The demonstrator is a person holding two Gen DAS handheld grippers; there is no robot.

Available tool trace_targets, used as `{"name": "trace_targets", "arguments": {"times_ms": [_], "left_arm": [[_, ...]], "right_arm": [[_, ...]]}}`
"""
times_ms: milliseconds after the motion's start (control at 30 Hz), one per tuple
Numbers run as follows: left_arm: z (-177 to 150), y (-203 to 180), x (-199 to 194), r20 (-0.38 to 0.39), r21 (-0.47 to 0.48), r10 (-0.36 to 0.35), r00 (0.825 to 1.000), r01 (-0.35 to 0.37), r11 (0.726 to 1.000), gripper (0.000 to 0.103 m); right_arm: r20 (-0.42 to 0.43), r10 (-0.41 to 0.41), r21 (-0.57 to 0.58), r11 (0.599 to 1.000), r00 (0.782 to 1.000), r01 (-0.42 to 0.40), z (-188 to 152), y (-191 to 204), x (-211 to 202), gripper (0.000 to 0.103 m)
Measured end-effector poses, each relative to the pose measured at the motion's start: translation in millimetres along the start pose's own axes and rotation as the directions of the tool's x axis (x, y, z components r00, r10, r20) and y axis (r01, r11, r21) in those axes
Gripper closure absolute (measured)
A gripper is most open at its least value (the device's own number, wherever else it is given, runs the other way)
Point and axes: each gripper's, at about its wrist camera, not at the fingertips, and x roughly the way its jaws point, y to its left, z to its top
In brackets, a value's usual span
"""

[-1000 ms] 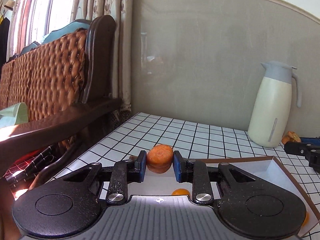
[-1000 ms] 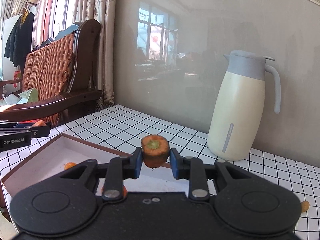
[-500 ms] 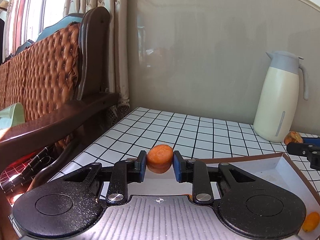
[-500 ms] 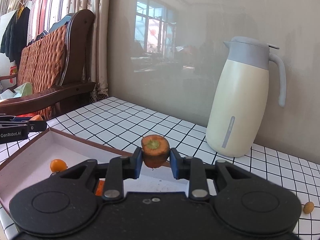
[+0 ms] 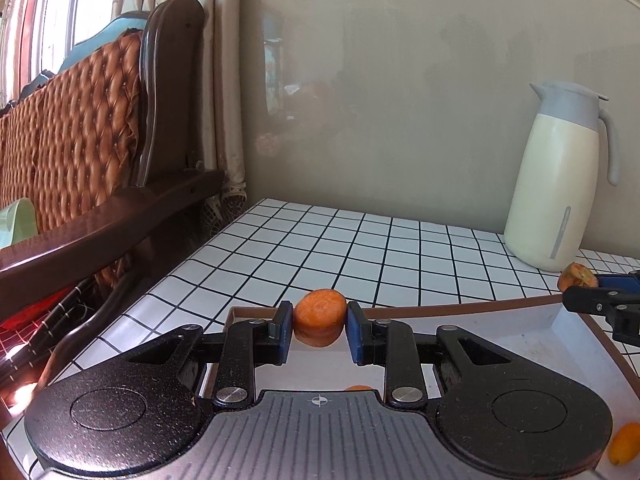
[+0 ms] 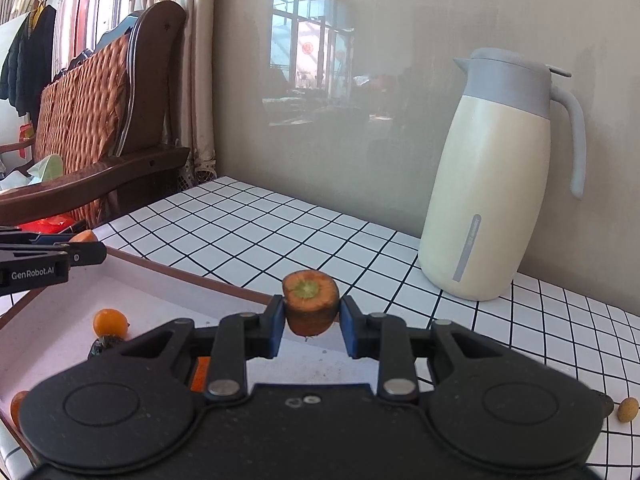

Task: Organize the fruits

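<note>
Holding carrot chunk (image 5: 320, 317), left gripper (image 5: 319, 338).

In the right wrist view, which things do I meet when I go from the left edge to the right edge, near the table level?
Left gripper → small orange fruit in the tray → carrot top piece between the right gripper's opening jaws → cream thermos jug → small yellowish fruit on the tiled table.

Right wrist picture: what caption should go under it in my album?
Right claw opening around a carrot chunk above the box, beside a cream jug.
</note>
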Motion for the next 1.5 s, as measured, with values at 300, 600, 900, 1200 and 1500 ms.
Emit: {"name": "trace_targets", "arguments": {"times_ms": [300, 600, 900, 1200, 1500], "left_arm": [[-2.5, 8.8, -4.2, 0.055, -0.004, 0.035, 0.998, -0.035, 0.999, 0.000], [-5.3, 10.6, -8.9, 0.053, -0.029, 0.040, 0.998, -0.038, 0.999, 0.000], [-7.7, 9.5, -12.9, 0.053, -0.016, 0.046, 0.998, -0.045, 0.999, 0.000], [-7.7, 2.0, -19.7, 0.048, -0.010, 0.054, 0.997, -0.054, 0.998, 0.000], [-4.2, -6.3, -37.9, 0.054, -0.044, 0.045, 0.998, -0.043, 0.998, 0.000]], "right_arm": [[0.074, -0.064, 0.008, 0.998, 0.995, 0.063, -1.9, -1.8, -6.0, 0.006], [0.036, -0.035, 0.047, 0.998, 0.999, 0.033, -3.5, -5.3, -3.3, 0.006], [0.026, -0.038, 0.054, 0.998, 0.999, 0.036, -5.2, -4.0, -3.8, 0.006], [0.025, -0.034, 0.039, 0.999, 0.999, 0.033, -6.3, -2.8, -10.1, 0.006], [0.041, -0.043, 0.021, 0.999, 0.998, 0.042, -6.8, -6.8, -25.3, 0.006]]}}
